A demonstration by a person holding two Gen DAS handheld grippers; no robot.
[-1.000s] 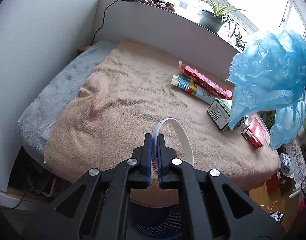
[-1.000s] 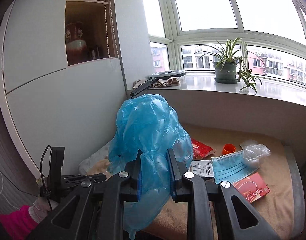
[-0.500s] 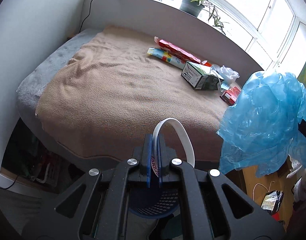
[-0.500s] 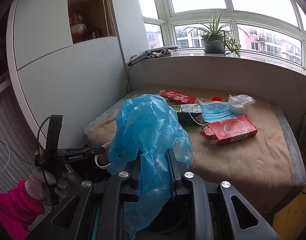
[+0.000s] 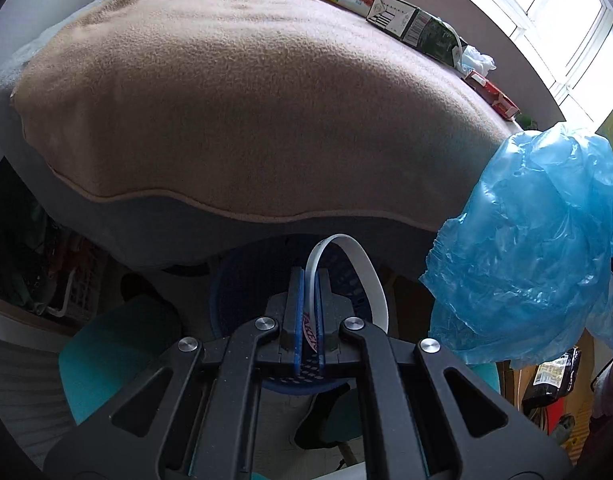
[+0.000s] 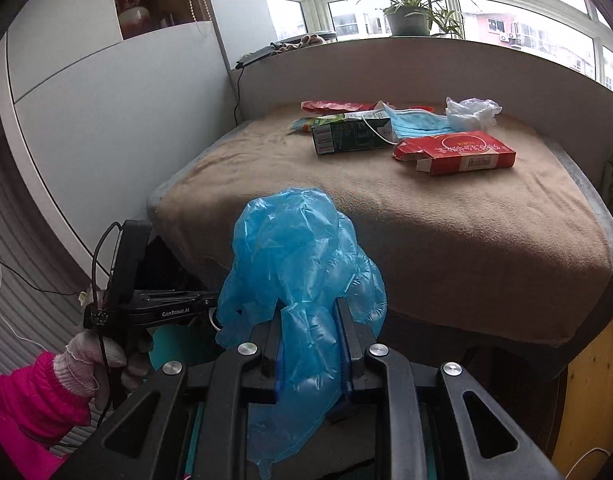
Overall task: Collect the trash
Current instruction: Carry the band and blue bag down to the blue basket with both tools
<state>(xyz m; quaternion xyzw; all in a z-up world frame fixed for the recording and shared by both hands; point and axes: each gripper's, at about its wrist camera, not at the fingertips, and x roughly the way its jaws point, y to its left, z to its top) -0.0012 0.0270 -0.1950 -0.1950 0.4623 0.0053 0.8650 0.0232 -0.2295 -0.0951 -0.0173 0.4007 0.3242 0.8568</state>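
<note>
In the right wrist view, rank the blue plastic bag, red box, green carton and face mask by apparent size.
1. blue plastic bag, largest, though it is nearest the camera.
2. red box.
3. green carton, close to the box; not sure.
4. face mask, partly hidden.

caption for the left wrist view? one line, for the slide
Left hand-held gripper shut on a white strip above a blue basket, blue plastic bag at right.
</note>
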